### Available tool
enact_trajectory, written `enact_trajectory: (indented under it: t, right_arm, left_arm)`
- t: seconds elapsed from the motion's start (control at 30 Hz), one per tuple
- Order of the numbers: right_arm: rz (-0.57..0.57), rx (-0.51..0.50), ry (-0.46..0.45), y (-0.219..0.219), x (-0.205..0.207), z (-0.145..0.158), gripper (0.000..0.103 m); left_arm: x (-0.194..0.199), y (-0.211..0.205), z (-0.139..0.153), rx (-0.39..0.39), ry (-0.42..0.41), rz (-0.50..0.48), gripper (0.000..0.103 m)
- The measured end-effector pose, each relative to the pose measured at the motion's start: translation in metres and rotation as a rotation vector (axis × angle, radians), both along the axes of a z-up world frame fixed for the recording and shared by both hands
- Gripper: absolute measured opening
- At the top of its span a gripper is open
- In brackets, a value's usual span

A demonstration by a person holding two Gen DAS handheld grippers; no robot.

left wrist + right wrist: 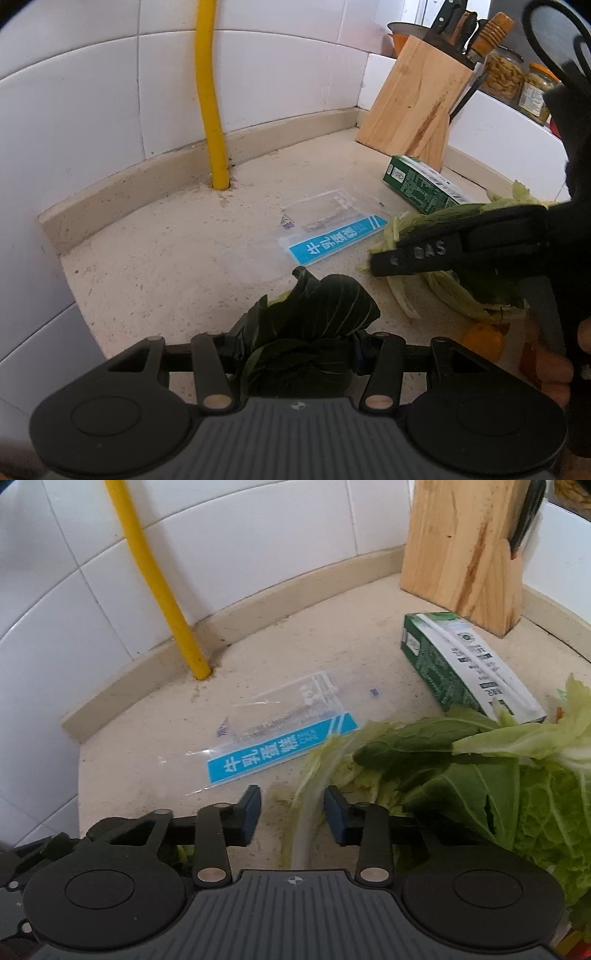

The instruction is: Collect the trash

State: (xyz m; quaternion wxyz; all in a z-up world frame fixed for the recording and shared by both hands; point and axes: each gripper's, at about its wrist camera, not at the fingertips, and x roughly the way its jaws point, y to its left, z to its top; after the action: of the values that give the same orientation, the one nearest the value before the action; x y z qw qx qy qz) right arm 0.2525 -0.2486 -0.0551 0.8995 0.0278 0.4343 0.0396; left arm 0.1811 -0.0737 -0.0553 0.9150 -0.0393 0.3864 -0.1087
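Note:
My left gripper [299, 345] is shut on a dark green leaf [317, 314] and holds it over the beige counter. My right gripper [291, 812] is open, its blue-padded fingers astride a pale stalk at the edge of a pile of cabbage leaves [480, 775]; from the left wrist view it [384, 260] lies over the same pile [454, 295]. A clear plastic wrapper with a blue strip [280, 734] lies flat on the counter; it also shows in the left wrist view [332, 232]. A green and white carton [461, 664] lies on its side; it also shows in the left wrist view [421, 184].
A wooden knife block [417, 99] stands in the back right corner, jars [506, 74] behind it. A yellow pipe [210, 92] rises from the counter by the tiled wall. An orange piece [484, 341] lies near the leaves. Counter upstand [147, 686] runs along the wall.

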Motion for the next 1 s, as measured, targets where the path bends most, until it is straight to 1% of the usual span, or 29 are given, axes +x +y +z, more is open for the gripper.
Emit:
enact_trajectory:
  t: [0.03, 0.07, 0.17, 0.23, 0.37, 0.6, 1.0]
  right_arm:
    - [-0.007, -0.010, 0.000, -0.001, 0.000, 0.000, 0.025]
    - [-0.013, -0.015, 0.003, -0.003, -0.001, 0.000, 0.020]
    - [-0.026, 0.027, 0.012, -0.012, -0.005, 0.003, 0.014]
    - [-0.025, 0.031, 0.013, -0.012, -0.008, 0.006, 0.012]
    - [-0.004, 0.038, 0.011, -0.010, -0.021, 0.010, 0.009]
    - [0.006, 0.067, 0.001, -0.009, -0.042, 0.017, 0.009]
    - [0.012, 0.070, -0.054, -0.006, -0.067, 0.039, 0.009]
  left_arm:
    - [0.000, 0.000, 0.000, 0.004, 0.000, 0.000, 0.044]
    - [0.000, -0.001, 0.000, 0.008, 0.000, 0.001, 0.044]
    - [-0.001, -0.003, 0.001, 0.016, 0.002, -0.005, 0.044]
    - [-0.001, -0.004, 0.001, 0.021, 0.005, -0.006, 0.043]
    - [-0.002, -0.005, 0.004, 0.026, 0.003, -0.012, 0.043]
    - [-0.008, -0.009, 0.008, 0.031, -0.005, -0.034, 0.043]
    - [-0.020, -0.011, 0.022, 0.025, -0.041, -0.058, 0.043]
